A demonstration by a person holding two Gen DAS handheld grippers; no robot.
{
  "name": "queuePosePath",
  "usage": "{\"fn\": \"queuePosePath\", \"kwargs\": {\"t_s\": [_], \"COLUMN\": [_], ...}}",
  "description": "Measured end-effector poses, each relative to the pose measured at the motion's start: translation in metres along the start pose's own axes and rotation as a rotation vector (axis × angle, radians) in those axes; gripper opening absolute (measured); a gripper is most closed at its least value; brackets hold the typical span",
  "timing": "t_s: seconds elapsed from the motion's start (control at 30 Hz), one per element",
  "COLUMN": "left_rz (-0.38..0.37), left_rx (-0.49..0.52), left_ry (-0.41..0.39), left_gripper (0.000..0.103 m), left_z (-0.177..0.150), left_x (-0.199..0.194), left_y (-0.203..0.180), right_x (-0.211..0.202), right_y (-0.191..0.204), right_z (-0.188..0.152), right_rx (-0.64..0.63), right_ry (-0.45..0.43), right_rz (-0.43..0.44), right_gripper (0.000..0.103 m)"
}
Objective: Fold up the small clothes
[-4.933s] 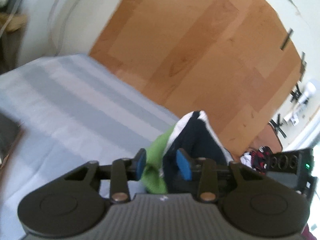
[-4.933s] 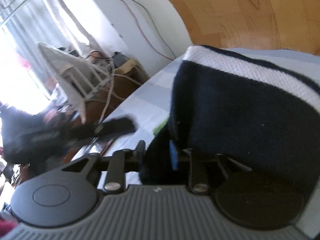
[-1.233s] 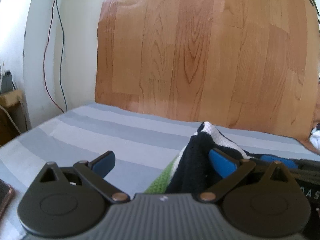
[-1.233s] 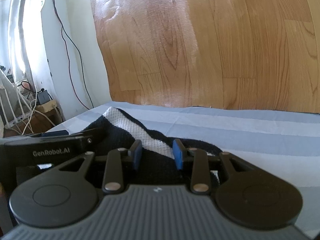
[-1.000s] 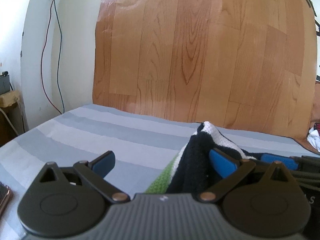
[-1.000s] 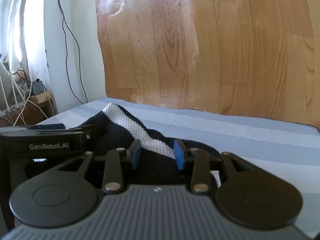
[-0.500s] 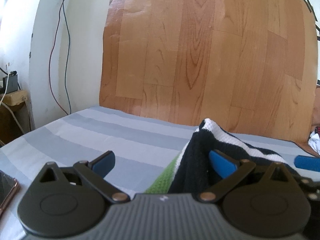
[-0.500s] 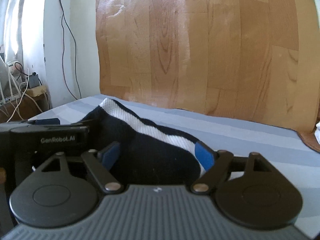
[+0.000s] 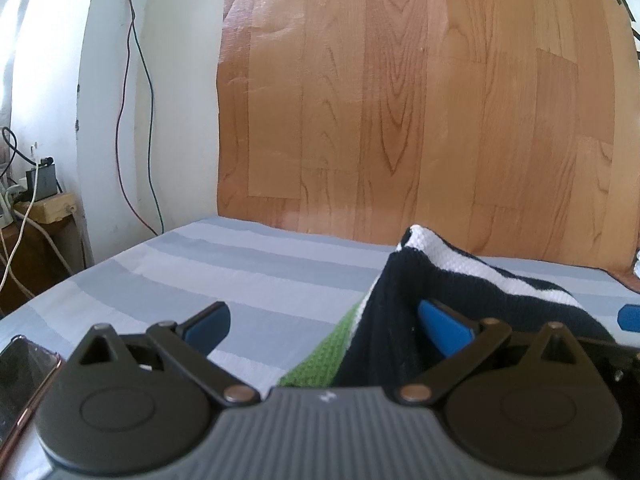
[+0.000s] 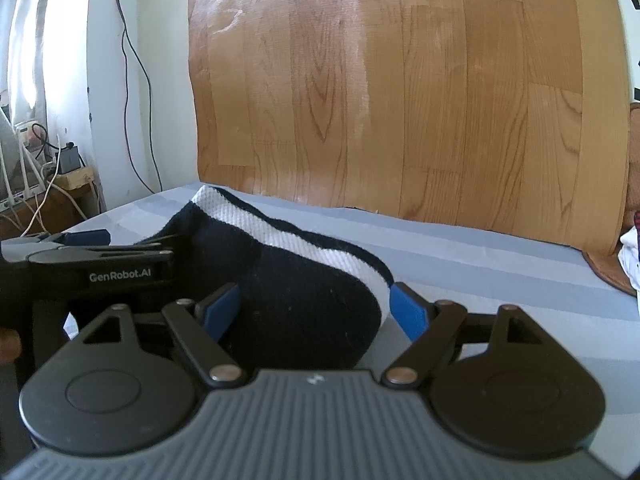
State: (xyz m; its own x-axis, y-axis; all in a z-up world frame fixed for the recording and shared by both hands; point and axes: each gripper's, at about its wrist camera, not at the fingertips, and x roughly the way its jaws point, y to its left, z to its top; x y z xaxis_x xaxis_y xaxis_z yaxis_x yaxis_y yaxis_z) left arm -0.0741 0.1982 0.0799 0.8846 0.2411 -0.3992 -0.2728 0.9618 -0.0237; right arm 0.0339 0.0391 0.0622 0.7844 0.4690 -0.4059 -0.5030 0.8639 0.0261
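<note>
A folded navy knit garment (image 10: 304, 280) with a white stripe and a green band (image 9: 324, 356) lies bunched on the grey striped bed sheet (image 9: 240, 272). My left gripper (image 9: 324, 324) is open, its blue pads wide apart, with the garment's left end (image 9: 396, 312) between them. My right gripper (image 10: 314, 308) is open too, its pads on either side of the garment's right end without pinching it. The left gripper's body shows at the left of the right wrist view (image 10: 100, 264).
A wood-grain panel (image 9: 420, 112) stands behind the bed. A white wall with hanging cables (image 9: 136, 100) and a low box with plugs (image 9: 44, 200) are at the left. A phone (image 9: 20, 380) lies at the sheet's near left. Loose clothes (image 10: 630, 252) sit at the far right.
The right gripper opened and let go of the garment about half a second ago and has backed off a little. The left gripper stays open. The garment now rests on the sheet.
</note>
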Motion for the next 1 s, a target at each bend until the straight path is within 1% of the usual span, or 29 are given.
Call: {"fn": "queuePosePath", "kwargs": {"t_s": [0.27, 0.67, 0.73, 0.8, 0.83, 0.9, 1.0], "left_rz": [0.016, 0.015, 0.015, 0.015, 0.009, -0.033, -0.173], "left_rx": [0.019, 0.016, 0.016, 0.016, 0.012, -0.001, -0.077], "left_ry": [-0.001, 0.007, 0.009, 0.010, 0.010, 0.023, 0.085], "left_gripper": [0.103, 0.103, 0.103, 0.103, 0.103, 0.103, 0.103], "left_z": [-0.002, -0.001, -0.001, -0.002, -0.002, -0.001, 0.003], "left_x": [-0.001, 0.000, 0.001, 0.001, 0.000, -0.001, -0.013], "left_y": [-0.002, -0.002, -0.002, -0.002, -0.001, 0.006, 0.033], "right_x": [0.002, 0.005, 0.007, 0.007, 0.005, -0.001, -0.022], "right_y": [-0.003, -0.003, -0.003, -0.009, -0.016, -0.033, -0.061], "right_z": [-0.002, -0.003, -0.004, -0.003, -0.003, -0.002, -0.007], "right_rx": [0.015, 0.002, -0.001, 0.030, 0.073, 0.155, 0.254], "right_ry": [0.021, 0.041, 0.045, 0.051, 0.064, 0.085, 0.078], "right_rz": [0.006, 0.002, 0.004, 0.028, 0.058, 0.112, 0.186], "right_gripper": [0.085, 0.087, 0.089, 0.089, 0.089, 0.090, 0.092]}}
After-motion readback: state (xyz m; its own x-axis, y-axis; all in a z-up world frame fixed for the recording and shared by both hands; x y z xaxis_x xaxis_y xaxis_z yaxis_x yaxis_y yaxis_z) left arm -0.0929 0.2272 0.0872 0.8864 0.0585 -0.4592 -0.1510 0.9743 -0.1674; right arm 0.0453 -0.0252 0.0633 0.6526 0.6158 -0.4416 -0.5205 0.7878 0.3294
